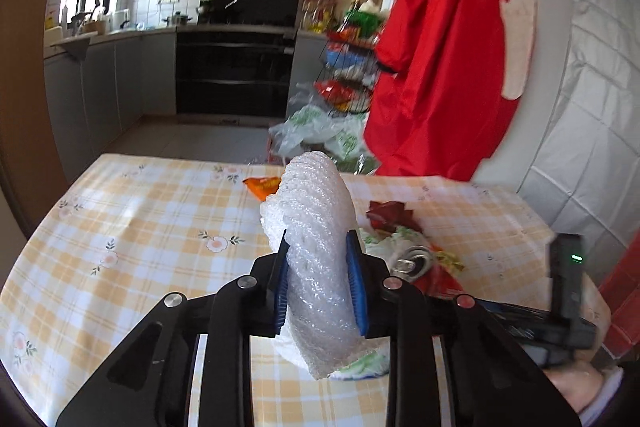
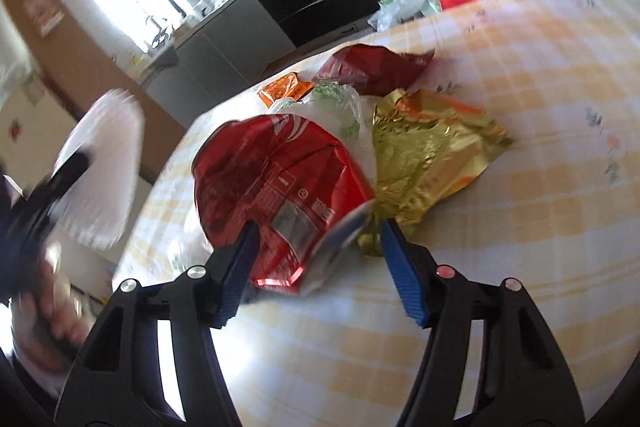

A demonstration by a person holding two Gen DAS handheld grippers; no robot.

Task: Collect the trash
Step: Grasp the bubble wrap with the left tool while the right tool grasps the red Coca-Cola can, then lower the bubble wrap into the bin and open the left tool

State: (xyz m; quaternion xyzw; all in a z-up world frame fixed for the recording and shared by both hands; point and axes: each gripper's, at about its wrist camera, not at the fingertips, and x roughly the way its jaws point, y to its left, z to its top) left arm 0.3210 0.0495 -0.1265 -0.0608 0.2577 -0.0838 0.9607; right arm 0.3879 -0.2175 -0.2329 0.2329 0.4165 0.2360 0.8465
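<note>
my left hand-held gripper (image 1: pixel 318 281) squeezes a roll of bubble wrap (image 1: pixel 316 251) above the desk (image 1: pixel 132 227). my right hand-held gripper (image 2: pixel 318 267) is wide open around a red bag (image 2: pixel 272 183).

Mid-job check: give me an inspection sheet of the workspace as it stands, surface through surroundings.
Surface: table under a yellow checked floral cloth.
Job's things: white foam wrap held upright; red packet, gold wrapper, dark red wrapper, orange wrapper, white-green bag and can piled on the cloth.
Clutter: nothing seen besides the trash.
Grippers: left gripper shut on the foam wrap; right gripper open, its jaws either side of the red packet's near end.
Cables: nothing seen.
Surroundings: oven, sink, snack rack, red garment hanging, bags on the floor.
</note>
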